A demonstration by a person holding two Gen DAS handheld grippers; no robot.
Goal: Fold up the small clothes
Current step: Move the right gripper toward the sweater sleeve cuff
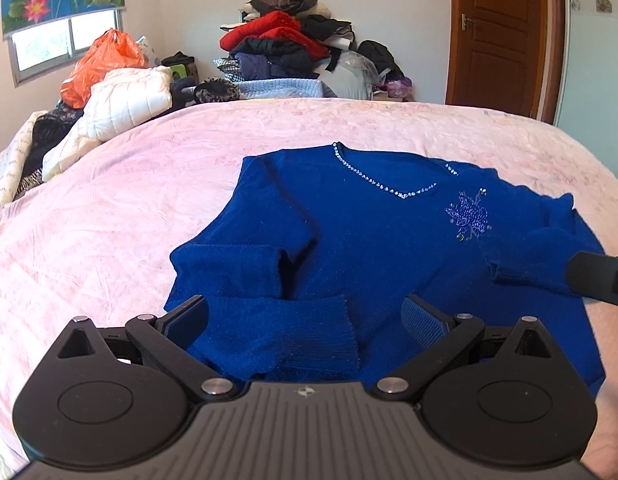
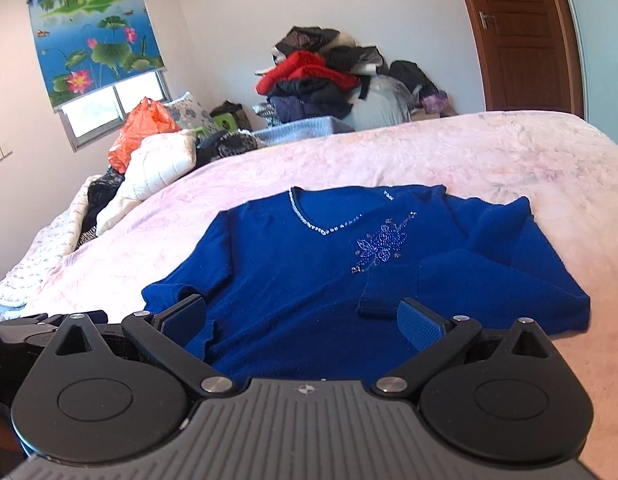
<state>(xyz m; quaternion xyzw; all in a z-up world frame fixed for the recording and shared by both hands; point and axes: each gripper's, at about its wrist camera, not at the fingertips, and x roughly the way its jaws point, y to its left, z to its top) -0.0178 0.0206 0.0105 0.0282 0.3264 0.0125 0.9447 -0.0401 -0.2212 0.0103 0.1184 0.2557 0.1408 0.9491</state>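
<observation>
A blue sweater (image 1: 373, 240) with a beaded V-neck lies face up on the pink bedspread (image 1: 129, 200), both sleeves folded in over the body. My left gripper (image 1: 305, 316) is open, its jaws on either side of the left sleeve cuff (image 1: 313, 332) near the hem, holding nothing. My right gripper (image 2: 303, 318) is open and empty over the sweater (image 2: 309, 264) near its hem, with the right sleeve cuff (image 2: 375, 304) just ahead of its right finger (image 2: 421, 322). The right gripper's tip also shows in the left wrist view (image 1: 597, 278).
A white quilted jacket (image 1: 129, 100), an orange plastic bag (image 1: 97, 64) and dark clothes lie at the bed's far left. A pile of clothes (image 1: 293, 44) stands against the far wall. A wooden door (image 1: 497, 32) is at the right.
</observation>
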